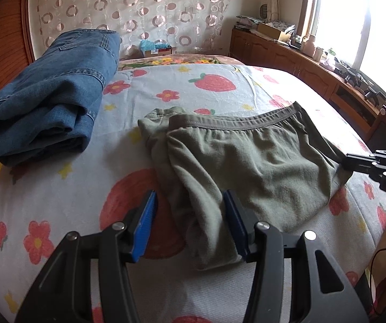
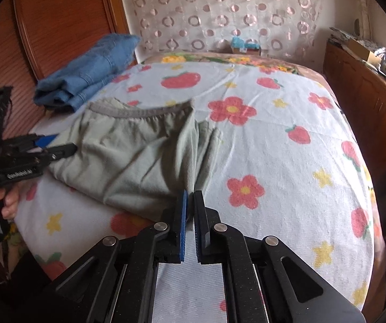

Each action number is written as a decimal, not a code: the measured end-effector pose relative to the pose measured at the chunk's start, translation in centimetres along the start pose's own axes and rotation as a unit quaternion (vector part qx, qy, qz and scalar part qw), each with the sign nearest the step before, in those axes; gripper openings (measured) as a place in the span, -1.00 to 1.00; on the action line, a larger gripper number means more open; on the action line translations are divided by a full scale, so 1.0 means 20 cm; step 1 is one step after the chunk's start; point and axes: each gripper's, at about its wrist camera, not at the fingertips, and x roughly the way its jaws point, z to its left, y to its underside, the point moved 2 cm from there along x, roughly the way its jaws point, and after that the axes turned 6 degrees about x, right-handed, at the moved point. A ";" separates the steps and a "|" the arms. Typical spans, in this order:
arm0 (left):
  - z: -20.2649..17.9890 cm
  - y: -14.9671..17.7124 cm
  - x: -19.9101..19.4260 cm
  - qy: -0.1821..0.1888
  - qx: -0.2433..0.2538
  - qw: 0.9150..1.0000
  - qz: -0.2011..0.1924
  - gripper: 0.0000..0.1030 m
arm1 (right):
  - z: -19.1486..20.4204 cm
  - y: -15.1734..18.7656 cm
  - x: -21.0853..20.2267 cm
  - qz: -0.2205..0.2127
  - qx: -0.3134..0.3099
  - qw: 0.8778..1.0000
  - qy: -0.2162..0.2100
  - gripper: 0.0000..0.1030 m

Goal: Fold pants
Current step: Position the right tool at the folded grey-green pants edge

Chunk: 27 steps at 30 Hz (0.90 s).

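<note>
Where strawberry-print bedspread (image 1: 220,86) meets wooden headboard (image 2: 58,27) (left claw (image 1: 190,215) wide, right claw (image 2: 190,196) pinching green pants (image 1: 246,161)).

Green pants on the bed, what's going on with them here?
A person is folding the green pants on a strawberry-print bed cover, a gripper in each hand. The right gripper is shut on the pants' near right edge. The left gripper stands open around the folded left side, its pads not pressing yet. The pants lie partly folded, waistband away from the person. Folded jeans sit apart at the far left.
</note>
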 end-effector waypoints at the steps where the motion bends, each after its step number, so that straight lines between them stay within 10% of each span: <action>1: 0.00 0.00 0.00 0.001 -0.002 1.000 0.000 -0.01 | 0.00 -0.01 -0.01 -0.002 0.002 1.000 -0.002 -0.93; 7: 0.01 0.00 0.01 0.002 -0.004 1.000 -0.002 0.02 | -0.01 -0.09 -0.03 -0.018 0.011 1.000 0.001 0.22; 27: 0.02 -0.04 0.00 0.009 0.002 1.000 0.013 0.06 | -0.01 -0.21 0.28 0.027 -0.022 0.999 0.002 0.29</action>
